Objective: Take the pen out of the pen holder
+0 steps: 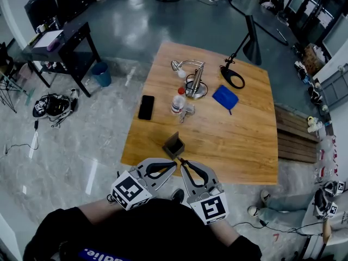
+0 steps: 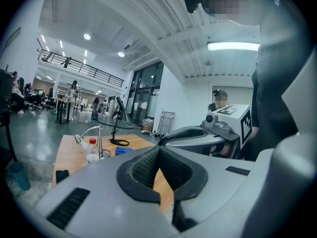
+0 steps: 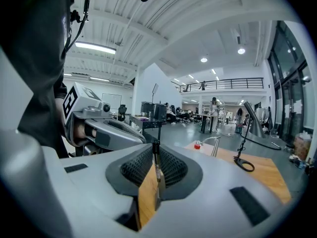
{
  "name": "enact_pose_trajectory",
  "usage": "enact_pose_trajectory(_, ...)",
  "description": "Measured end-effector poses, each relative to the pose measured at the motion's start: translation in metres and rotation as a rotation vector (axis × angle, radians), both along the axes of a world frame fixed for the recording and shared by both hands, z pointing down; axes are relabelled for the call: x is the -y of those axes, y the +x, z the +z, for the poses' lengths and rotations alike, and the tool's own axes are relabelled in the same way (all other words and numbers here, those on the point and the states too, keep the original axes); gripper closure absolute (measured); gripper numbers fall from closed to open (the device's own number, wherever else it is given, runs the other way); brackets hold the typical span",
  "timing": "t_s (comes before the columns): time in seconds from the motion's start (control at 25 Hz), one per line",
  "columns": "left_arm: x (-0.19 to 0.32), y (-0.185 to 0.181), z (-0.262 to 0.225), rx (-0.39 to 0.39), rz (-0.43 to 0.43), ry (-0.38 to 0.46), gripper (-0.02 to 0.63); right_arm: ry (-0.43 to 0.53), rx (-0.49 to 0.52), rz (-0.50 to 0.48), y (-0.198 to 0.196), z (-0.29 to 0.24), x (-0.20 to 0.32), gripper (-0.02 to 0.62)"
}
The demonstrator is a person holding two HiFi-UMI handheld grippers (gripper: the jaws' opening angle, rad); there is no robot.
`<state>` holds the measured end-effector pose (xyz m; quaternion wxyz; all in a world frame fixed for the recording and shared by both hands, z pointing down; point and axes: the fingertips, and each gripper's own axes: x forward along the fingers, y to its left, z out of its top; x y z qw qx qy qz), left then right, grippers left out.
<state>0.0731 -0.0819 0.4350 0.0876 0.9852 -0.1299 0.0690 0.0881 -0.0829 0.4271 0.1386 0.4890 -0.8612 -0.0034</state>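
Two grippers sit side by side at the near edge of the table [image 1: 244, 140], their tips just short of the pen holder [image 1: 174, 144].

Right gripper [image 3: 155, 157]: jaws clamped on the pen [image 3: 156, 175], a thin dark shaft pinched upright between the pads. Left gripper [image 2: 158, 155]: jaws pressed together, nothing between them.

Pen location: in the right gripper's clamp, just beside the holder on its near side. In the head view the shaft is too small to confirm that its lower end has cleared the holder's rim, though it probably has.

Recommended handling: draw the pen along its own axis and keep the pinch firm. Avoid any sideways pull until the tip is plainly free. The holder looks like a light, unsecured box and could tip or drag, and the idle left gripper is well placed to steady it.

Surroundings: a phone [image 1: 145, 107], a bottle [image 1: 178, 100], a blue cloth [image 1: 225, 97] and a desk lamp [image 1: 242, 50] stand farther up the table, well apart from the work. None obstructs. The nearest obstacle is the left gripper itself, close beside the right.
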Motion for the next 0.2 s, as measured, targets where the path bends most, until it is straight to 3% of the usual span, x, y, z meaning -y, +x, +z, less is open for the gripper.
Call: enact_pose_trajectory(0.2, 0.0015, -0.0014, 0.0001, 0.001, -0.003, -0.001, 0.597, -0.007, -0.003, -0.007, -0.0017, 0.0020, 0.0019, 0.549)
